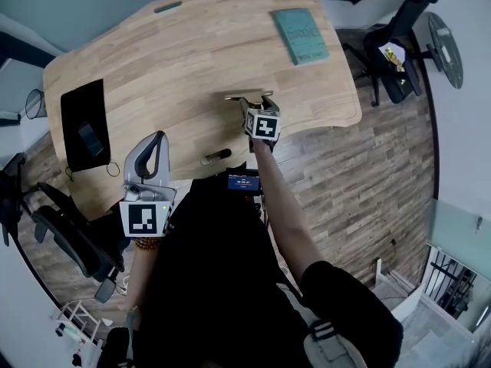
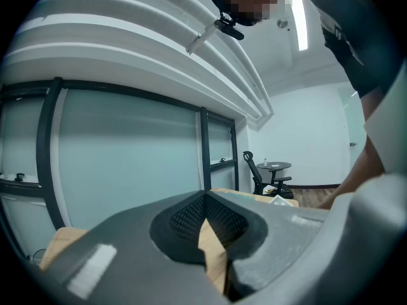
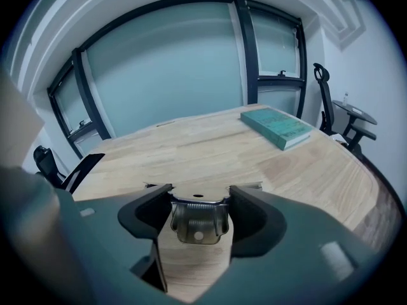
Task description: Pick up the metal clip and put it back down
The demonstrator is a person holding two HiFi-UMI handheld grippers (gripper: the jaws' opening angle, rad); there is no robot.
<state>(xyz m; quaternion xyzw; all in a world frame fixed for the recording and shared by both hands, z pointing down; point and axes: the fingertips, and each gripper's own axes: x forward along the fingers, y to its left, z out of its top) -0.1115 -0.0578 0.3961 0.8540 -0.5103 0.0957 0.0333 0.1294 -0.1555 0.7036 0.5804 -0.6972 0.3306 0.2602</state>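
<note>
Right gripper (image 3: 199,199) clamped on metal clip (image 3: 198,224); left gripper (image 2: 205,202) closed, empty.
Clip's side edges hidden behind jaws.

Teal book (image 1: 300,35) on wooden table (image 1: 192,60)

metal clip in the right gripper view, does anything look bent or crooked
Nothing stands out. The metal clip sits square between the jaws of the right gripper, above the wooden table, with no visible bend or damage.

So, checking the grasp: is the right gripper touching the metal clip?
Touching. The right gripper view shows the right gripper closed on the metal clip, jaws against both sides.
</note>
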